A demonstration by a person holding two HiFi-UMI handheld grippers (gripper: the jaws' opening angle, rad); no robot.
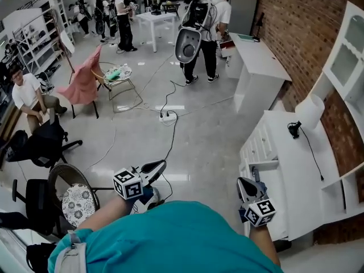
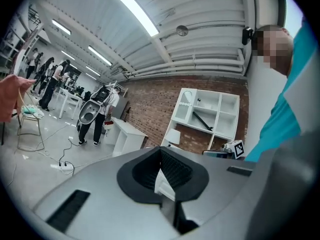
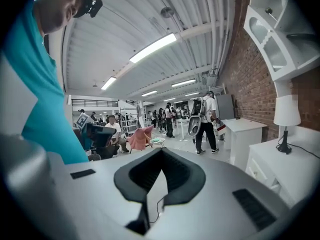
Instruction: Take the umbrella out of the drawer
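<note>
Status: barely begun. You are standing at the dresser (image 1: 284, 152). Its drawers are looking shut, and the umbrella is showing in no view, so it is presumably inside.
- Left gripper (image 1: 159, 166): jaws pressed together, gripping nothing, hanging well out from the dresser's front.
- Right gripper (image 1: 245, 183): jaws likewise together, empty, hanging near the dresser's front.
- Remaining: opening a drawer, gripping the umbrella, lifting it out.
- Around: a lamp (image 1: 310, 111) is sitting on the dresser. A power strip (image 1: 168, 117) is lying well apart from it, blocking nothing.

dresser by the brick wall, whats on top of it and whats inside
A lamp stands on the dresser, its cord trailing across the top. The drawers' insides are hidden from here.
</note>
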